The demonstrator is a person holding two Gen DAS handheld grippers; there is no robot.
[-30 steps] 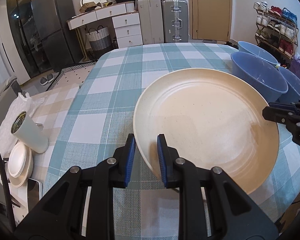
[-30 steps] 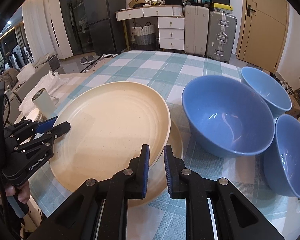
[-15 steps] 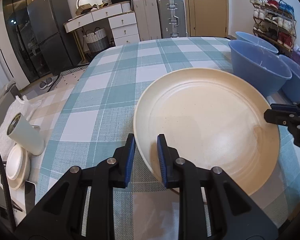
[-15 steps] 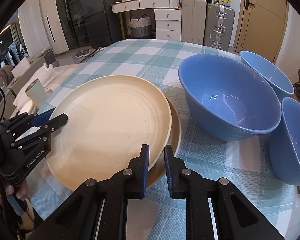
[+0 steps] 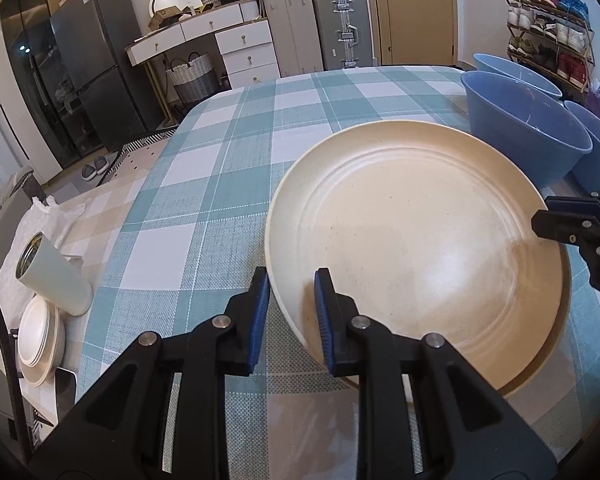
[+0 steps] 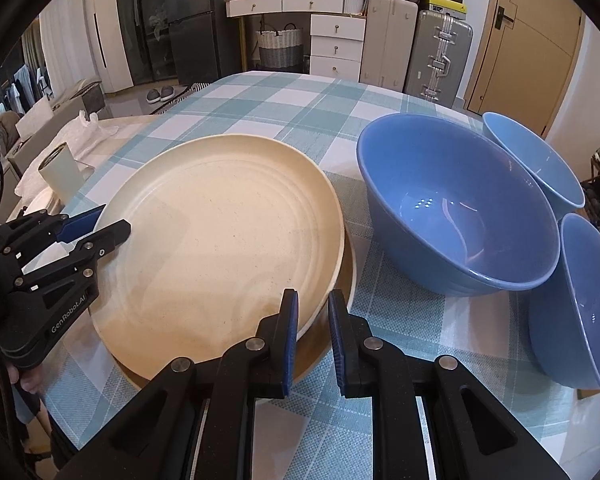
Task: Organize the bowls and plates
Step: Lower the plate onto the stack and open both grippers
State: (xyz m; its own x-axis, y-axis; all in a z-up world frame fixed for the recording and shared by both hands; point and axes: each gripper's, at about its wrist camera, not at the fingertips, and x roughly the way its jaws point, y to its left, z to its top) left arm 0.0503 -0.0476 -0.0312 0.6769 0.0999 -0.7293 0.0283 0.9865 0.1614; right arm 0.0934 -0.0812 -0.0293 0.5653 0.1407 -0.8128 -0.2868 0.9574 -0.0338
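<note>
A large cream plate (image 5: 416,248) is held by its rim from two sides. My left gripper (image 5: 290,280) is shut on the near-left rim, with one blue pad inside the plate and one outside. My right gripper (image 6: 313,300) is shut on the opposite rim of the same plate (image 6: 228,248). Each gripper shows in the other's view: the right gripper (image 5: 548,220) and the left gripper (image 6: 100,224). A second cream plate (image 6: 350,280) lies on the checked tablecloth right beneath, with only its edge (image 5: 540,376) showing. Whether the two plates touch I cannot tell.
Three blue bowls stand to the right of the plates: a large one (image 6: 452,208), one behind it (image 6: 536,160) and one at the table's right edge (image 6: 588,304). On a side table to the left are a pale green cup (image 5: 48,276) and stacked small white plates (image 5: 36,340).
The held plate has sunk a little toward the plate beneath it and now lies flatter over it. Both grips on its rim are unchanged.
</note>
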